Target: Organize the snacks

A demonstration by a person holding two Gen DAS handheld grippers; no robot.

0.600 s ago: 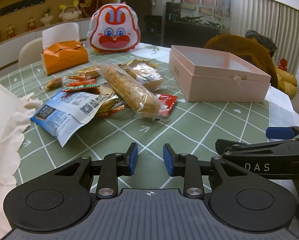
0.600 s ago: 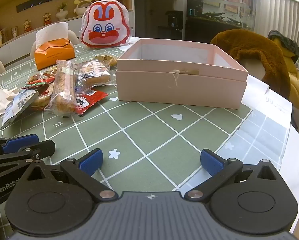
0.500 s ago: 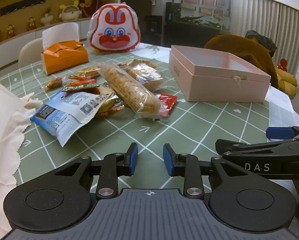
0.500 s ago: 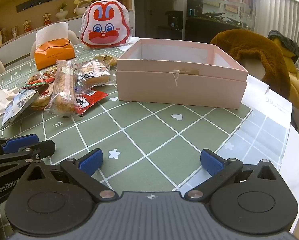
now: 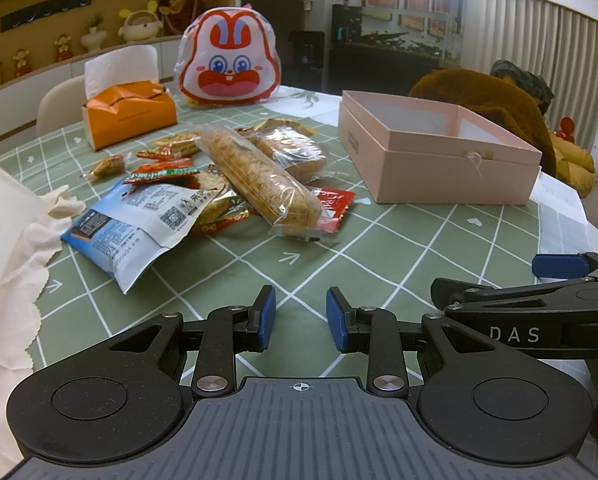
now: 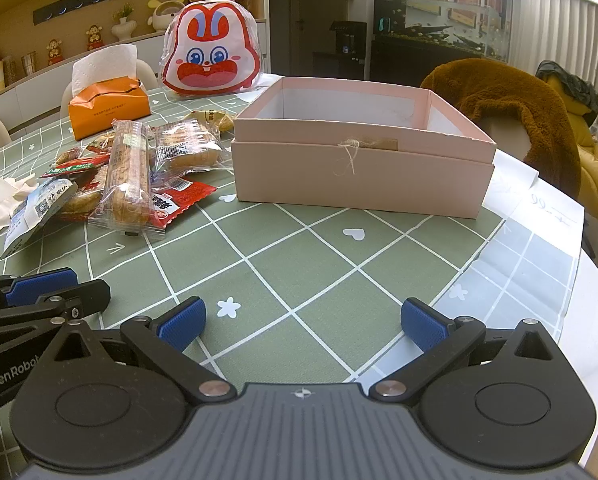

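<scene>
A heap of wrapped snacks lies on the green checked tablecloth [image 5: 399, 248]: a long clear-wrapped pastry [image 5: 259, 178] [image 6: 127, 170], a blue and white packet [image 5: 135, 224], a red sachet [image 6: 181, 200] and a wrapped bun [image 6: 187, 152]. An open pink box [image 5: 439, 156] [image 6: 363, 160] stands to the right of the heap, nothing showing inside. My left gripper [image 5: 301, 314] hovers near the table's front, jaws narrowly apart with nothing between them. My right gripper [image 6: 303, 322] stands wide open over bare cloth, in front of the box.
An orange tissue box [image 5: 129, 114] and a rabbit-face bag [image 5: 229, 66] stand at the back. White cloth [image 5: 3, 248] hangs at the left edge. A brown fur throw [image 6: 511, 104] drapes a chair beyond the box. The table edge [image 6: 591, 320] curves at the right.
</scene>
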